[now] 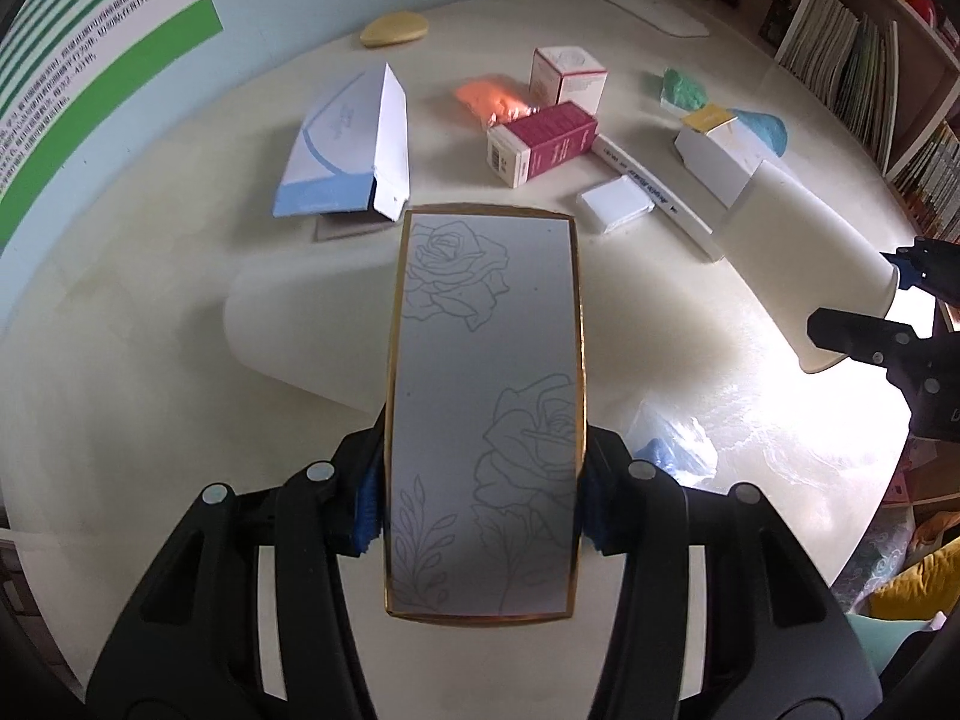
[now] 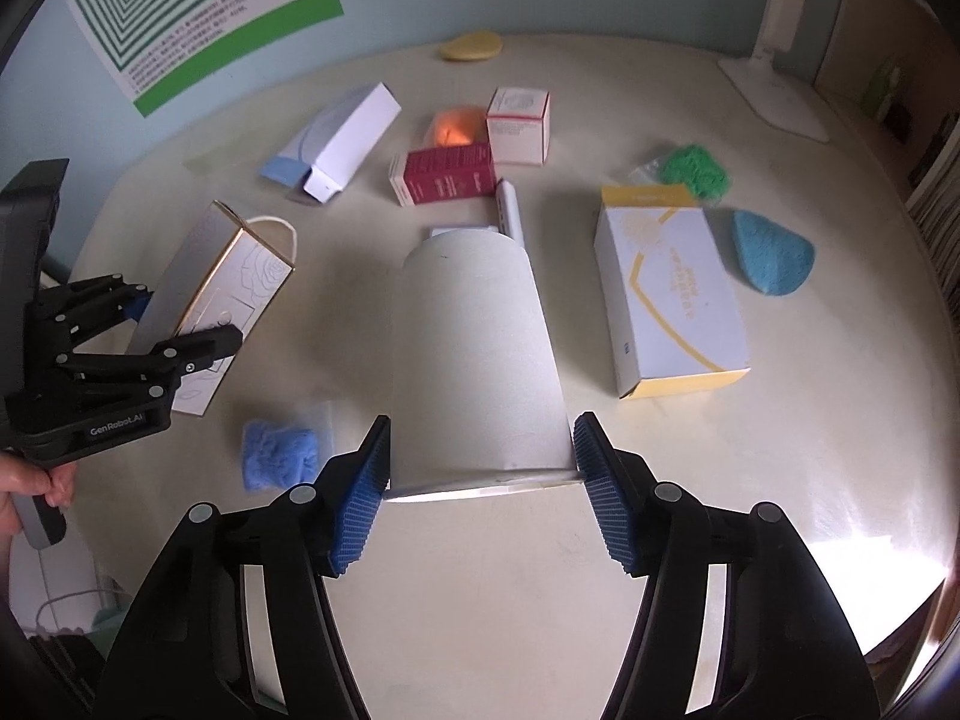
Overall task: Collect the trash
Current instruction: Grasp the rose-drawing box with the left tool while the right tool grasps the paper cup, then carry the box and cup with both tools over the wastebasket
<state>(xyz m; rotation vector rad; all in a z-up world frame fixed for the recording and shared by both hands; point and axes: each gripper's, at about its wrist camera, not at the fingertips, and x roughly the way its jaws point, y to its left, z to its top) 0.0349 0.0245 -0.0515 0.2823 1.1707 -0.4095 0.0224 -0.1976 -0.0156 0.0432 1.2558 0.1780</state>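
L claw is clamped on the rose-print box, held above the table. R claw pinches a white paper cup at its rim end — pads touching both sides. Blue crumpled wad lies on the table btwn the two. Further out: yellow-white box to the R, red box, blue-white box — yellow sponge at the far edge.

Glossy table; matt paper cup.
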